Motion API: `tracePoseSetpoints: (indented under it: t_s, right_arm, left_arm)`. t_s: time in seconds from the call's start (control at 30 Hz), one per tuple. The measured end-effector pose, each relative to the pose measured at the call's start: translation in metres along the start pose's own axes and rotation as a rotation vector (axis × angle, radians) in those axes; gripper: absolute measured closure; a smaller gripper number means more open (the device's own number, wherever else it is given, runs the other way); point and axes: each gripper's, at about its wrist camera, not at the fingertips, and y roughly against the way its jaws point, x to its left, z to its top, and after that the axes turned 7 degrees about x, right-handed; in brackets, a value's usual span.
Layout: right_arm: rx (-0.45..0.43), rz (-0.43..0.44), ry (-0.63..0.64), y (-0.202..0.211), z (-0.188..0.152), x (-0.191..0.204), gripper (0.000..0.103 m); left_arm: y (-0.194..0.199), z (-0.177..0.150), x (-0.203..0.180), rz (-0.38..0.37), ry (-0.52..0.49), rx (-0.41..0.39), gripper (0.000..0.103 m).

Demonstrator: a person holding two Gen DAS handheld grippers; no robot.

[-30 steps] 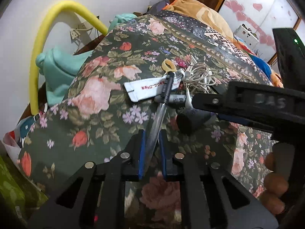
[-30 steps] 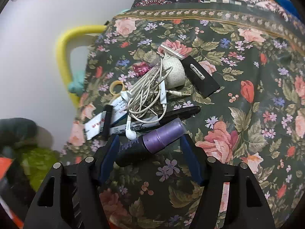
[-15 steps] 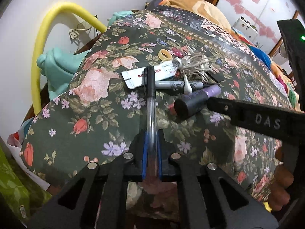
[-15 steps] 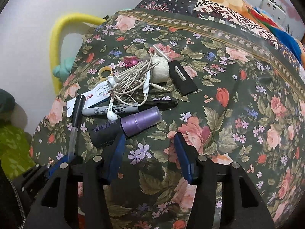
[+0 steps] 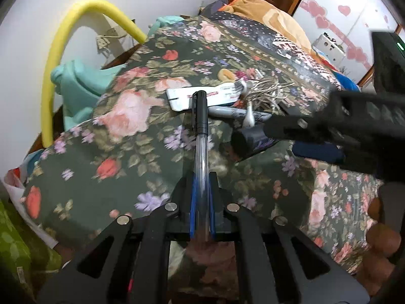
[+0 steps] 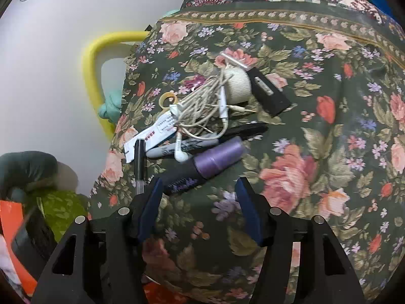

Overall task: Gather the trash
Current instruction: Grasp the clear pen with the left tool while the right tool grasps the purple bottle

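Left gripper is clenched on the clear pen, whose black cap points at the white packet. Right gripper is released, its 2 fingers spread just short of the purple tube, which lies on the floral cloth beside the packet.

Surface: I see a floral bedspread.
On it, 10 o'clock: earphones, marker, purple tube, black card.

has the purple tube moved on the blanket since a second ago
No. The purple tube lies as before beside the grey marker, under the white earbud; only the camera shifted.
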Motion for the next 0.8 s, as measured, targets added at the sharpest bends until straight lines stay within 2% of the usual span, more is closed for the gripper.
tracePoseSetpoints:
  t_s: [0.07, 0.1, 0.17, 0.27, 0.37, 0.5, 0.67, 0.8]
  right_arm:
    - [0.023, -0.011, -0.017, -0.010, 0.004, 0.006, 0.042]
    - [0.021, -0.014, -0.034, -0.014, 0.006, 0.008, 0.036]
    - [-0.012, -0.049, -0.061, -0.017, 0.009, 0.015, 0.032]
    - [-0.029, -0.151, -0.032, -0.027, 0.014, 0.029, 0.032]
    - [-0.043, -0.280, 0.041, -0.033, 0.010, 0.043, 0.043]
    - [-0.080, -0.331, 0.069, -0.024, -0.004, 0.038, 0.044]
    - [-0.092, -0.298, 0.111, 0.007, -0.019, 0.002, 0.043]
    - [-0.052, -0.190, 0.118, 0.025, -0.022, -0.027, 0.043]
  left_arm:
    - [0.004, -0.005, 0.001, 0.034, -0.010, -0.005, 0.096]
    - [0.005, -0.007, 0.001, 0.044, -0.014, -0.005, 0.096]
    - [0.006, -0.011, 0.003, 0.047, -0.015, -0.009, 0.096]
    - [0.007, -0.011, 0.004, 0.046, -0.012, -0.006, 0.096]
    - [0.006, -0.010, 0.004, 0.048, -0.013, -0.008, 0.096]
    - [0.006, -0.012, 0.005, 0.044, -0.007, -0.017, 0.096]
    - [0.006, -0.012, 0.006, 0.033, -0.021, -0.007, 0.096]
    - [0.005, -0.008, 0.006, 0.021, -0.035, 0.009, 0.095]
